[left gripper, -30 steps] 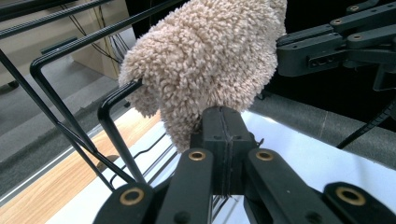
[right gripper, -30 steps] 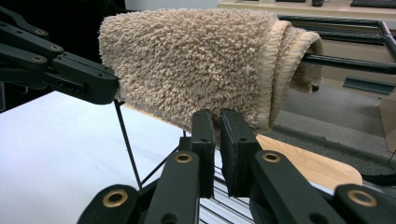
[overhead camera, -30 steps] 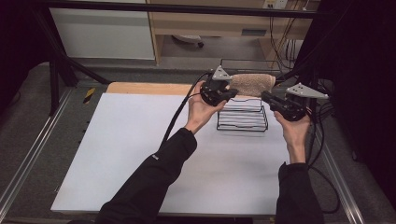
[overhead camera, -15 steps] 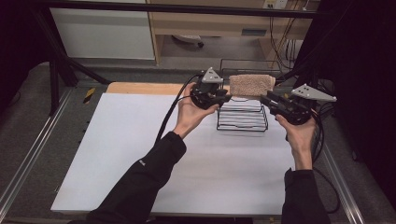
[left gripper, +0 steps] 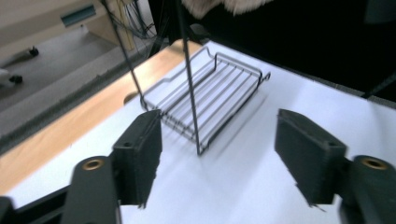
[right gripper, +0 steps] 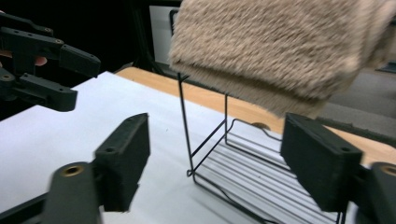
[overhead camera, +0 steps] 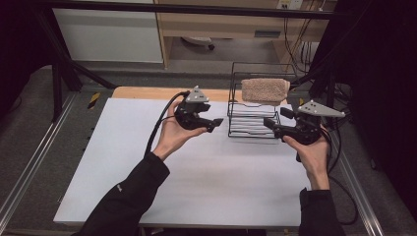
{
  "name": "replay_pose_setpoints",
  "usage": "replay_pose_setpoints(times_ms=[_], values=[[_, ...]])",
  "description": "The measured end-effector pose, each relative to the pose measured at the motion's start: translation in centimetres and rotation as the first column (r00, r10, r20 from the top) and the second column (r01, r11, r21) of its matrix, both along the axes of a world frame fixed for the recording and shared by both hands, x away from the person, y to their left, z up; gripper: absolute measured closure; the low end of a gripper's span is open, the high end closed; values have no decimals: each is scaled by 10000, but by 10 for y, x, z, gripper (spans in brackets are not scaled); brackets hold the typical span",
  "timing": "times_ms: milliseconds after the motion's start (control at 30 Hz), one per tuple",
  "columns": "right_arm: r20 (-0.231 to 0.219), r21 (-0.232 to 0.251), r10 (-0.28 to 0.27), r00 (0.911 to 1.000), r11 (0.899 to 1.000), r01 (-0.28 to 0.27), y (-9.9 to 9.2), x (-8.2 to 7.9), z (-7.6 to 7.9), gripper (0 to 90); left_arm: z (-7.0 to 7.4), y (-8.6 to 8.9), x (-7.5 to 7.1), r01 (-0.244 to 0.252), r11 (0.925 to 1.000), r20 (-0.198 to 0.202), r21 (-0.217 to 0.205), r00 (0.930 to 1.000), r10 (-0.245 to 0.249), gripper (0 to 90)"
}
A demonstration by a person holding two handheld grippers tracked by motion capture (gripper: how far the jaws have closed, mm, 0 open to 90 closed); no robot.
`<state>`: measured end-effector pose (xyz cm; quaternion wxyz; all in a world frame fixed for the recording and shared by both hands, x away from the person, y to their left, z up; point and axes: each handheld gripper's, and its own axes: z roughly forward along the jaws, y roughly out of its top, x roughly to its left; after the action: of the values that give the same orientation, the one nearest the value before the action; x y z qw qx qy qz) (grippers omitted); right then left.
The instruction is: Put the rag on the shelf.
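Towel: beige folded terry cloth (overhead camera: 264, 90), draped over the top rail of the black wire rack (overhead camera: 253, 125); hangs clear of both grippers. Rack stands on the white table sheet (overhead camera: 196, 182) at about 1 o'clock from table centre, near the far edge where a strip of bare wooden tabletop (overhead camera: 147, 92) shows.

Left gripper (overhead camera: 213, 122) sits at the rack's 9 o'clock, just beside it, not touching. Its jaws have just been opening and now stand apart with nothing between the pads. In the left gripper view (left gripper: 219, 158) the rack's lower shelf (left gripper: 205, 105) and one upright wire lie ahead in the gap, the towel's edge (left gripper: 219, 5) at 12 o'clock.

Right gripper (overhead camera: 273, 123) sits at the rack's 3 o'clock, close to the lower front corner. Its jaws have likewise just been opening; they are apart and hold nothing. In the right gripper view (right gripper: 215, 154) the rack's corner post rises between the pads without contact, the towel (right gripper: 280, 46) overhangs at 12 to 1 o'clock, and the left gripper (right gripper: 70, 77) shows at 10 o'clock.

Surroundings: grey floor (overhead camera: 29, 142) beyond the table, metal side rails (overhead camera: 29, 172), a pale cabinet (overhead camera: 108, 34) at 11 o'clock, a wooden shelf unit (overhead camera: 221, 24) at 12 o'clock, hanging cables (overhead camera: 300, 34) at 1 o'clock. The rack itself stands between the two grippers.
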<state>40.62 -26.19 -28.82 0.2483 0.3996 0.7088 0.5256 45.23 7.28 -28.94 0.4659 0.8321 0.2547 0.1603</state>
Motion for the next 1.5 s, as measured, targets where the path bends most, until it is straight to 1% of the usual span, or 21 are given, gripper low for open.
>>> replay_pose_setpoints(times_ms=[167, 267, 400, 467, 500, 567, 667, 700, 833, 900, 967, 1067, 1133, 1233, 1333, 1367, 1500], values=[[-154, -94, 247, 9996, 9996, -249, 5, -6, -9, 120, -19, 28, -14, -326, 9994, 111, 151, 9994, 324, 208], [-322, -136, 338, 9989, 9993, -343, 8, -8, -17, 89, -30, 48, -21, -565, 9984, -1, 48, 9984, 565, 151], [-683, -294, 456, 9966, 9984, -477, 13, -9, -26, 52, -43, 74, -32, -903, 9959, -201, 64, 9957, 904, 101], [-761, -199, 496, 9959, 9985, -513, 17, -10, -33, 39, -50, 88, -37, -1115, 9937, -334, -54, 9932, 1113, 86], [-794, -228, 517, 9955, 9983, -537, 19, -11, -35, 31, -56, 97, -41, -1217, 9924, -429, -155, 9917, 1210, 83], [-856, -357, 567, 9947, 9976, -599, 24, -12, -42, 25, -64, 108, -46, -1354, 9904, -575, -272, 9894, 1337, 79], [-1042, -346, 717, 9920, 9965, -757, 29, -12, -53, 21, -78, 126, -54, -1688, 9855, -758, -184, 9830, 1670, 71], [-1095, -353, 772, 9910, 9960, -815, 31, -13, -57, 18, -82, 131, -57, -1773, 9841, -749, -138, 9816, 1758, 71], [-1379, -291, 892, 9864, 9951, -940, 34, -14, -71, 14, -96, 146, -66, -1978, 9801, -909, -135, 9764, 1958, 71], [-1614, -271, 944, 9824, 9946, -1000, 34, -15, -80, 11, -104, 154, -71, -2044, 9788, -1039, -124, 9739, 2020, 71], [-1803, -347, 934, 9792, 9943, -1012, 33, -17, -90, 7, -111, 160, -75, -2129, 9770, -1063, -103, 9718, 2106, 71], [-2023, -360, 904, 9752, 9944, -996, 30, -22, -103, 6, -120, 166, -82, -2135, 9769, -1075, 9, 9713, 2124, 71], [-2050, -416, 941, 9742, 9936, -1047, 28, -24, -110, 6, -127, 171, -86, -2152, 9765, -1109, 67, 9704, 2146, 71], [-2240, -525, 958, 9699, 9925, -1102, 26, -29, -121, 6, -132, 176, -90, -2169, 9762, -1152, 47, 9696, 2160, 71], [-2308, -709, 993, 9679, 9904, -1185, 22, -33, -130, 6, -137, 181, -94, -2127, 9771, -1196, 83, 9699, 2121, 72], [-2349, -719, 988, 9670, 9903, -1186, 21, -35, -133, 6, -138, 182, -94, -2093, 9778, -1180, 130, 9707, 2094, 72], [-2504, -649, 998, 9630, 9907, -1196, 13, -40, -143, 6, -143, 192, -99, -2212, 9752, -1210, 88, 9678, 2206, 72]])
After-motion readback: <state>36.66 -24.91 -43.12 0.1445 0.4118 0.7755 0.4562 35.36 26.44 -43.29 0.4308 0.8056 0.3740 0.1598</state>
